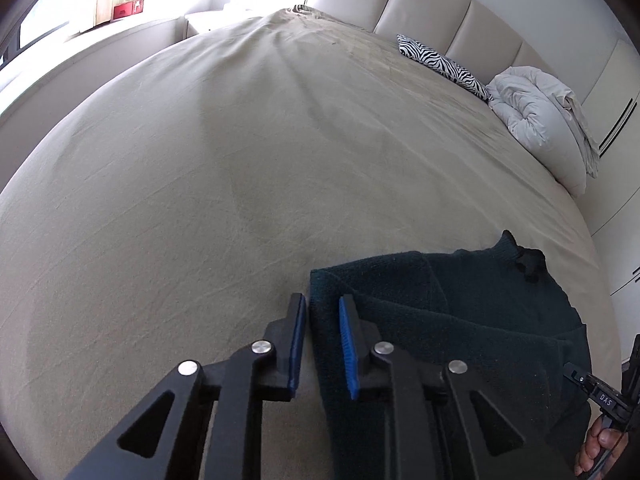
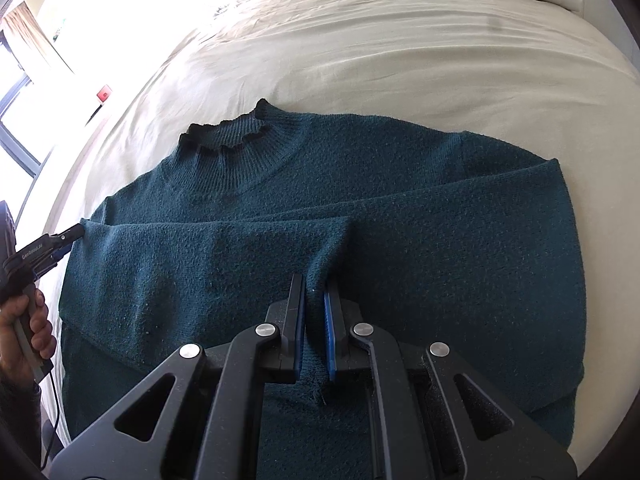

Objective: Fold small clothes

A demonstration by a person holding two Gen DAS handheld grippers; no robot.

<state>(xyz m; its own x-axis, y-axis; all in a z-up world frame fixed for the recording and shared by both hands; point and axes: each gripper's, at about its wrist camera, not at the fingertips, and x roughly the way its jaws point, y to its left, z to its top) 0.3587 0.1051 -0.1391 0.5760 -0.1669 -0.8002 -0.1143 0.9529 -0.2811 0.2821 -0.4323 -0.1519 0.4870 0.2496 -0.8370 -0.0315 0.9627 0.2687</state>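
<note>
Dark teal knitted sweater (image 2: 400, 200) with a ribbed high collar (image 2: 228, 136) lies spread flat on the bed's beige sheet (image 1: 240, 160), collar toward the headboard. Both sleeves are folded inward across the chest, and their ends meet near the middle of the garment.

The right claw (image 2: 314, 308) points down at that middle; its black fingers with blue pads (image 2: 329, 332) stand close together and pinch a raised ridge of the knit where the sleeve end lies.

The left claw (image 1: 322, 332) is at the sweater's left edge, by the fold of the left sleeve. In the left wrist view its blue pads are narrow, with the edge of the knit between them, so it grips the sweater's side edge. From the right wrist view the same claw (image 2: 74, 236) shows as closed tips touching the folded sleeve's corner, and a hand (image 2: 30, 332) holds its handle.

Near the padded cream headboard (image 1: 440, 8) lie a zebra-print cushion (image 1: 440, 62) and a bundled white duvet (image 1: 536, 108), well apart from the sweater.
</note>
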